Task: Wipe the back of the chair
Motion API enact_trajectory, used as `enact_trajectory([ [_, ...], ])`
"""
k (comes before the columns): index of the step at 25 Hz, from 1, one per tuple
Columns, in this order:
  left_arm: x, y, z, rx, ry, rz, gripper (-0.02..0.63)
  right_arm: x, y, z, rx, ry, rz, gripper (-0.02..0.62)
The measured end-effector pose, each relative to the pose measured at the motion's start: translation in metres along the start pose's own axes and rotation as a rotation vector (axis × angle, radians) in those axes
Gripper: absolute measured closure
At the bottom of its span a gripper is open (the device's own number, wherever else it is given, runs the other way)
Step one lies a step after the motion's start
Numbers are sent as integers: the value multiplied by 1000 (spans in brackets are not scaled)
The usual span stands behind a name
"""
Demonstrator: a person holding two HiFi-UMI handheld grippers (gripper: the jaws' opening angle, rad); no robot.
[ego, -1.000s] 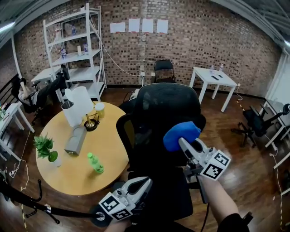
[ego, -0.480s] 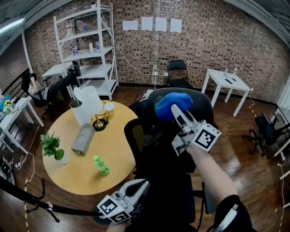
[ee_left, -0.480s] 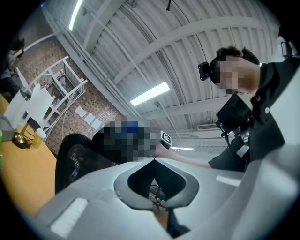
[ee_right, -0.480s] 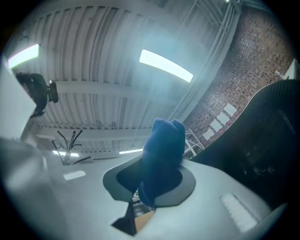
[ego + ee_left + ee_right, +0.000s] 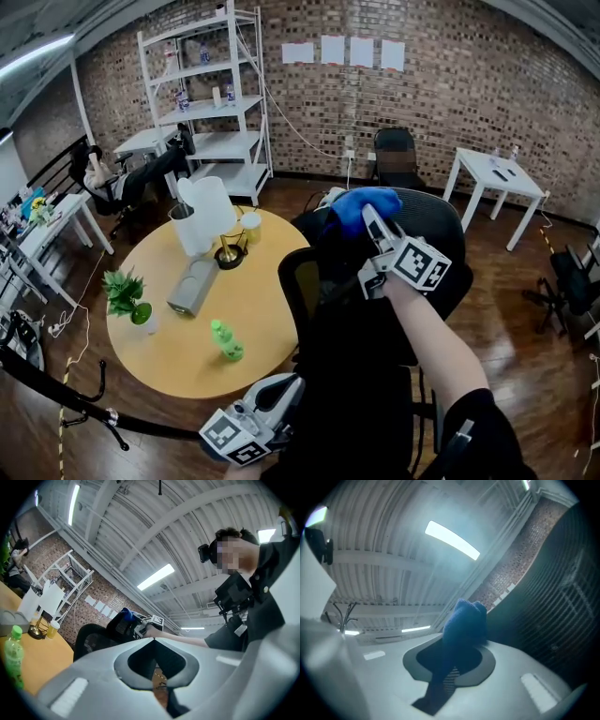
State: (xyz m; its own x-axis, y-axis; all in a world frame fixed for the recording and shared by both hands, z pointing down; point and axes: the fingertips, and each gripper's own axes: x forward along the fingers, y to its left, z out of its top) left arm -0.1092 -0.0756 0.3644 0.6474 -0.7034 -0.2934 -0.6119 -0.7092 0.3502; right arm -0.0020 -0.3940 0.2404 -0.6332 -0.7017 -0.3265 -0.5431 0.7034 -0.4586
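Right gripper (image 5: 371,217) clamping a blue cloth (image 5: 359,203), jaws closing on its fold; cloth bulging out past the tips and pressing on the top rim of the black mesh chair back (image 5: 433,228), toward 11 o'clock of the back in the head view; in the right gripper view, mesh filling the 3 o'clock side, just beside the cloth. Left gripper (image 5: 281,394) hanging low at 7 o'clock of the head view, jaws meeting with nothing between them, near the chair seat (image 5: 361,408). Round wooden table (image 5: 178,361) sitting at 9 o'clock of the chair, carrying a green bottle (image 5: 226,340), a potted plant (image 5: 125,295), a white jug (image 5: 208,214).
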Motion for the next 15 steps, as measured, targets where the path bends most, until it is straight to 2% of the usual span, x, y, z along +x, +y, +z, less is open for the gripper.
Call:
enact_trajectory([
  [5, 13, 11, -4, 5, 3, -14, 606, -27, -31, 21, -43, -27, -81, 541],
  [15, 52, 6, -14, -31, 17, -116, 606, -92, -71, 64, -117, -56, -204, 541],
])
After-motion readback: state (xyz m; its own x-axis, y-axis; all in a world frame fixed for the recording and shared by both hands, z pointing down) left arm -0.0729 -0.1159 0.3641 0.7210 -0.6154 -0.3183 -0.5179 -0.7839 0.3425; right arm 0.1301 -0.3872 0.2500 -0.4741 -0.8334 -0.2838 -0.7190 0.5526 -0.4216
